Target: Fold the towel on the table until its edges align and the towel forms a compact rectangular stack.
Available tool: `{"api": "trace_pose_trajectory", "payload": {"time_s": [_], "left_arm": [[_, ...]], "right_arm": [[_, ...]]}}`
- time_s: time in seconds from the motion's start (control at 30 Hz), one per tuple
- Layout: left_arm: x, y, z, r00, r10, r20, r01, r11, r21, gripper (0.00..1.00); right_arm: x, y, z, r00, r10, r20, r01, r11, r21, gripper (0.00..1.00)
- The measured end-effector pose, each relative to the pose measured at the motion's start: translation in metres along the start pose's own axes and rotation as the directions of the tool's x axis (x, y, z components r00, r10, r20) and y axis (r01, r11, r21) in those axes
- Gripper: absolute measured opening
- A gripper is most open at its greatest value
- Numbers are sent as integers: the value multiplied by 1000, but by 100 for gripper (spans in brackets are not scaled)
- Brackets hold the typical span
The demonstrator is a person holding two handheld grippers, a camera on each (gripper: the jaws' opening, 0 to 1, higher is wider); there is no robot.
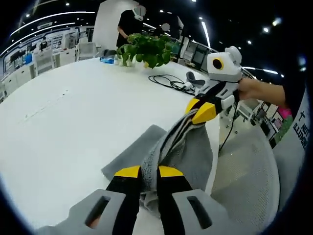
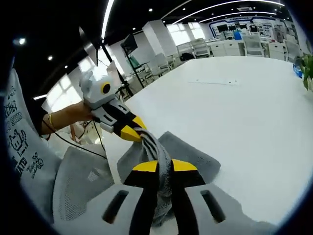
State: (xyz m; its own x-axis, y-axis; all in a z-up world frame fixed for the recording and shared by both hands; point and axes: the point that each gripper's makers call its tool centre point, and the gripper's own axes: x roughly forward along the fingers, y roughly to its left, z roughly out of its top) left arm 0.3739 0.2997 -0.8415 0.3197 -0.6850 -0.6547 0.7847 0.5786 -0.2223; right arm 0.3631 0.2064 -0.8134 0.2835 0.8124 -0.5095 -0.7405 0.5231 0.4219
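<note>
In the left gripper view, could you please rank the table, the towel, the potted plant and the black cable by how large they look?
1. Table
2. Towel
3. Potted plant, though it sits far from the camera, so its true size is unsure
4. Black cable, looking similar in spread to the plant, so the last two are close

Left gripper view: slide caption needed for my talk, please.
Both grippers, left and right, pinch a grey towel at the white table's edge.

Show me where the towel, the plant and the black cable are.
towel (image 1: 193, 147): left gripper view, its grey hanging part.
plant (image 1: 149, 49): left gripper view, its green leaves.
black cable (image 1: 168, 81): left gripper view, its loop on the table.
</note>
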Motion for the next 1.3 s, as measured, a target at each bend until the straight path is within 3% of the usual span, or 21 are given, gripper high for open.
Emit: {"api": "trace_pose_trajectory", "payload": {"time_s": [0.3,0.53,0.7,0.83,1.07,1.3], "left_arm": [[20,15,-18,1000,10,-15,-10,999,-50,14],[22,22,-11,999,33,16,-32,997,-75,13],[25,27,-15,999,36,16,-34,994,-102,15],[19,35,-11,996,70,62,-60,985,-160,20],[3,39,-5,986,66,151,-32,975,-220,33],[6,48,-25,989,107,105,-79,966,-246,35]], "right_arm": [[22,-26,-17,1000,-11,-4,11,997,73,7],[26,-39,-18,1000,-17,22,15,992,125,7],[28,-44,-18,999,-23,40,16,988,155,9],[23,-46,-11,997,-30,77,17,986,165,11],[9,-46,-9,995,-43,94,29,988,151,25],[7,-47,-21,995,-64,80,52,987,151,22]]}}
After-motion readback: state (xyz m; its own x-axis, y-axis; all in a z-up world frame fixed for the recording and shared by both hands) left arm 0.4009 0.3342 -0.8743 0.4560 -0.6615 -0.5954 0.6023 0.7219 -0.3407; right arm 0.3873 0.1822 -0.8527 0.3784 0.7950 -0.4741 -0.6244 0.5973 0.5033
